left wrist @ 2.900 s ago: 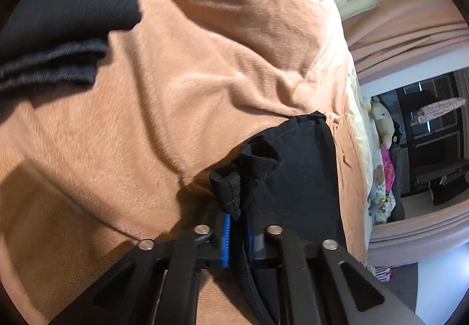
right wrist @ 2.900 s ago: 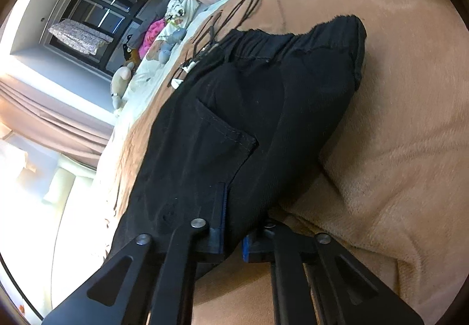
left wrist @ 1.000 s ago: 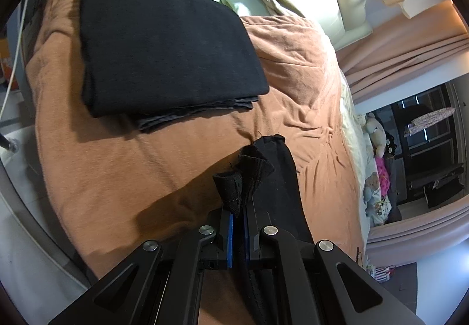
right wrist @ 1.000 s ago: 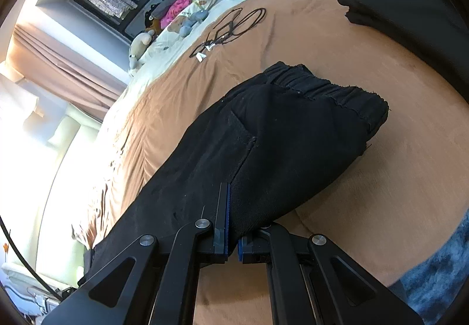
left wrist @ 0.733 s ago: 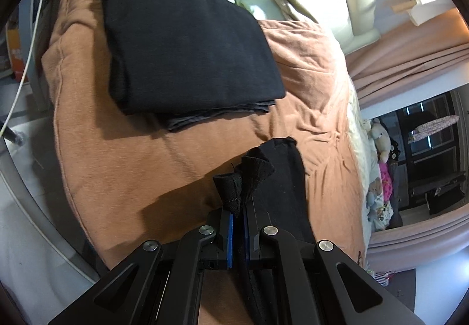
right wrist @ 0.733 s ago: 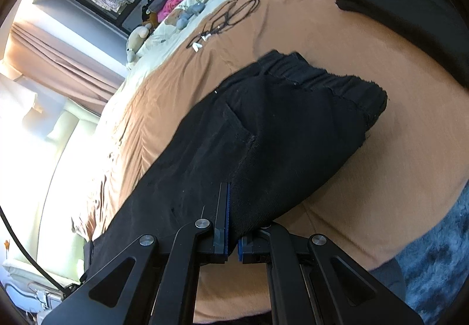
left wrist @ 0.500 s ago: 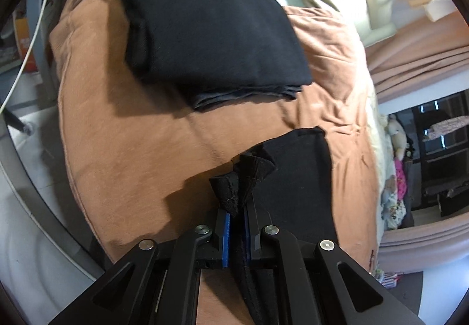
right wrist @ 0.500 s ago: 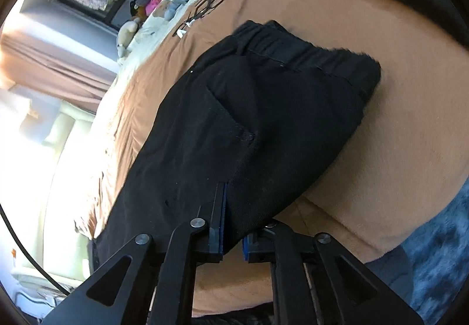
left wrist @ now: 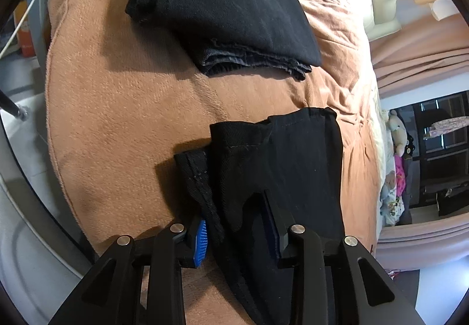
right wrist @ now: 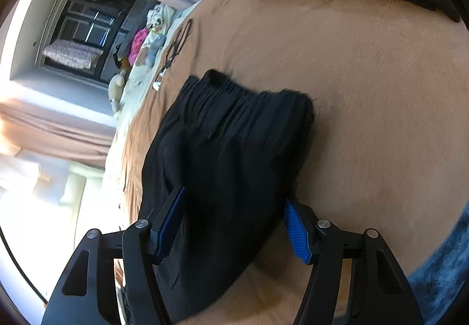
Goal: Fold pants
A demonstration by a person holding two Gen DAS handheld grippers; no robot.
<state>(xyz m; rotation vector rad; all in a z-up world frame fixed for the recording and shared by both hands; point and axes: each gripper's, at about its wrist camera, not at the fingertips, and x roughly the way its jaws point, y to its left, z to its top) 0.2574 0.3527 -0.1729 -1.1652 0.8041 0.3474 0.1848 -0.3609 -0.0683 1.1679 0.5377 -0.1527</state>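
Pants (right wrist: 234, 149) on blanket (left wrist: 117, 120), loose between just-opened left gripper (left wrist: 237, 228) and right gripper (right wrist: 231, 225).

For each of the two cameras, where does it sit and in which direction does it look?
Left wrist: on the left tongs, looking down along them at the black pants hem on the brown blanket; both fingers show.
Right wrist: on the right tongs, facing the pants' waistband; both fingers show.
Shared: pants, blanket, the folded dark stack, and open jaws.
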